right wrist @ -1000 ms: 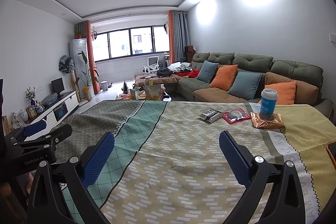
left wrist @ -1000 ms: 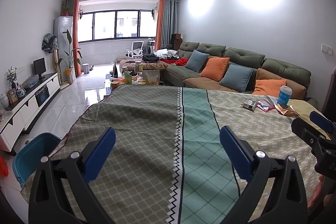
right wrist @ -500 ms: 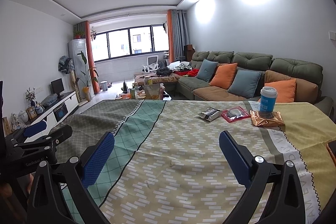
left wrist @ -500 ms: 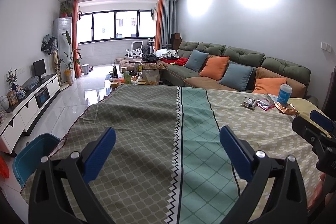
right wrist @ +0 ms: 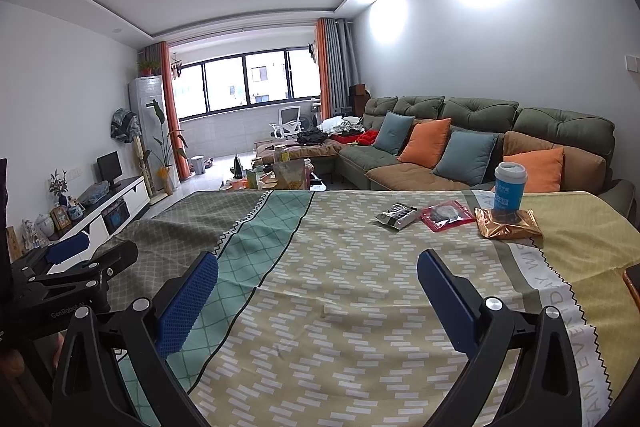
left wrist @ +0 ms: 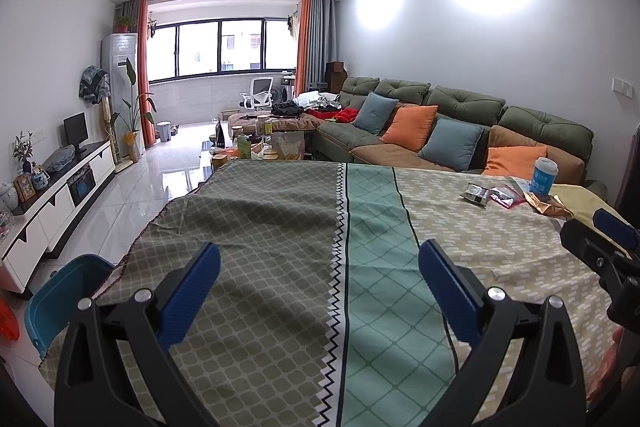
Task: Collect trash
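Trash lies at the far right of the table: a silver-black wrapper (right wrist: 395,217), a red packet (right wrist: 445,215), a gold foil bag (right wrist: 508,225) and a blue paper cup (right wrist: 509,187) standing on the bag. They also show in the left wrist view: wrapper (left wrist: 476,193), red packet (left wrist: 506,195), gold bag (left wrist: 550,206), cup (left wrist: 543,177). My left gripper (left wrist: 320,285) is open and empty over the table's near side. My right gripper (right wrist: 318,293) is open and empty, well short of the trash.
A patterned cloth (right wrist: 340,267) covers the table. A blue bin (left wrist: 60,297) stands on the floor at the table's left corner. A green sofa (right wrist: 480,143) with cushions runs behind the table. A cluttered coffee table (left wrist: 264,147) stands beyond the far edge.
Both views have tilted up slightly, so the table and trash sit a little lower in the frames. Both grippers stay open.
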`<state>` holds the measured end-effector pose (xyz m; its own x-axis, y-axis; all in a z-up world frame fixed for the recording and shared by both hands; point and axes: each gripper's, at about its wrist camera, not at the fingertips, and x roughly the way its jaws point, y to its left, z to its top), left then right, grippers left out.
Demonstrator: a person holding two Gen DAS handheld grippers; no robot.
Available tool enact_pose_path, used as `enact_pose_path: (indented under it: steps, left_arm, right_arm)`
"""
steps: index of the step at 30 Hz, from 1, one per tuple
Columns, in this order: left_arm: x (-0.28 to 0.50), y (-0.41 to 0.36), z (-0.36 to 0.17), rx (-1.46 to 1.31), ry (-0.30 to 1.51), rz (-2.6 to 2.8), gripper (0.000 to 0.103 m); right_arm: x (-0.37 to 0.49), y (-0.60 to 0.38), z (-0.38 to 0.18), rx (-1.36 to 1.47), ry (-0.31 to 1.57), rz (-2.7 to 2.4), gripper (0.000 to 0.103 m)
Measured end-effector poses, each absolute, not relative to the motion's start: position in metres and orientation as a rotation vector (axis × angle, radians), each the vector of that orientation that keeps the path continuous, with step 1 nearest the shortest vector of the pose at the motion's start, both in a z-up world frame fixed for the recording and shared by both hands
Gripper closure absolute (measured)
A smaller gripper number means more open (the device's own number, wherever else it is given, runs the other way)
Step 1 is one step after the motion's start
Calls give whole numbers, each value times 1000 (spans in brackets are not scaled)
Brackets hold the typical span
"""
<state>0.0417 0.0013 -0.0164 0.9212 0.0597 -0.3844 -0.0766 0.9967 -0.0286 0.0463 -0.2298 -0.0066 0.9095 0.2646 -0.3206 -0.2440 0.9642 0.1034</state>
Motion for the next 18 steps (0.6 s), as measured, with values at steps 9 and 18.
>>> enact_pose_path:
  steps: [9,18]
  left_arm:
    - [44,2,-20,-30,422,51,4]
    - [90,20,-35,-27,616,76,4]
  right_arm:
    - [45,-233,-7,73,349,265,4]
    - [61,-249,-11,74,446,209,4]
